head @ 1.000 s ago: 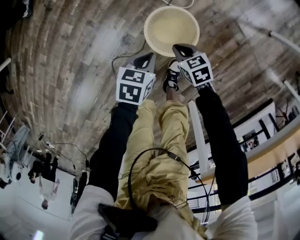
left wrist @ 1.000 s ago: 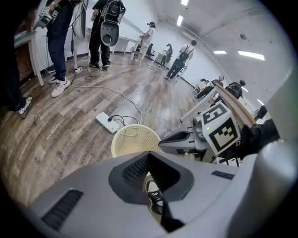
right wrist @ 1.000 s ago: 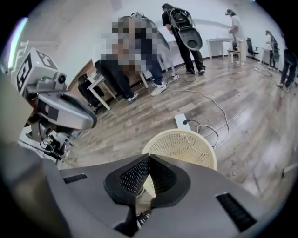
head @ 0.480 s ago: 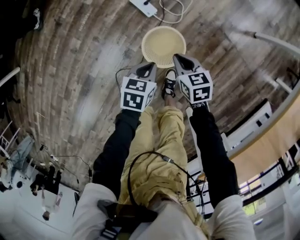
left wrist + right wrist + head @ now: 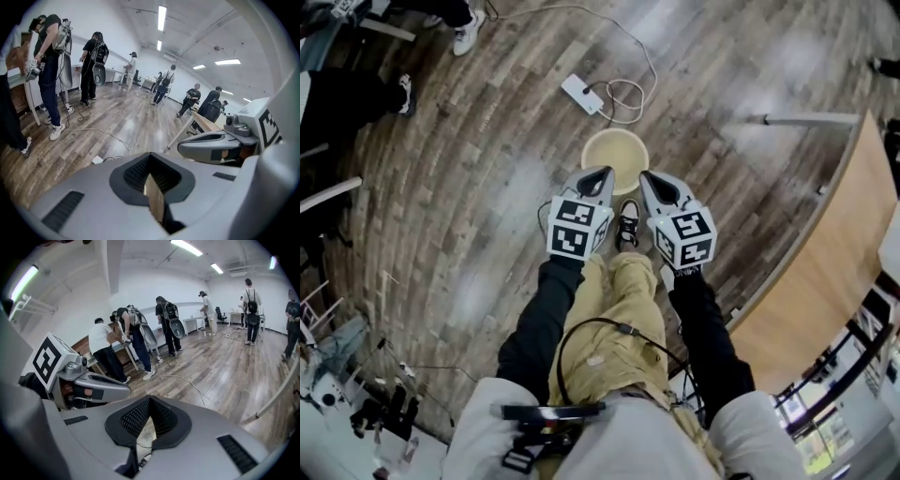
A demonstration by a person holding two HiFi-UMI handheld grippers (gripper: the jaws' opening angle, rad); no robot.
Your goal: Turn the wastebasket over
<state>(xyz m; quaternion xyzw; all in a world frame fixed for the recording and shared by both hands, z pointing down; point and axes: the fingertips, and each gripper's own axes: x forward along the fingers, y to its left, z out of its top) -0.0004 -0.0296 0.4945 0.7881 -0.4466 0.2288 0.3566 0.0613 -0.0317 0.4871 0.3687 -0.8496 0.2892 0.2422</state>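
Both grippers closed and empty, wastebasket on the floor ahead.
Left gripper and right gripper sit side by side, jaw tips together, nothing between them. The round cream wastebasket stands on the wood floor, opening facing up, just beyond the person's shoe. A white power strip with a coiled cable lies farther off, to the left.

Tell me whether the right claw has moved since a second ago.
Yes. The right claw has risen away from the floor: beside it, the wastebasket, standing by the power strip, looks far smaller than before.
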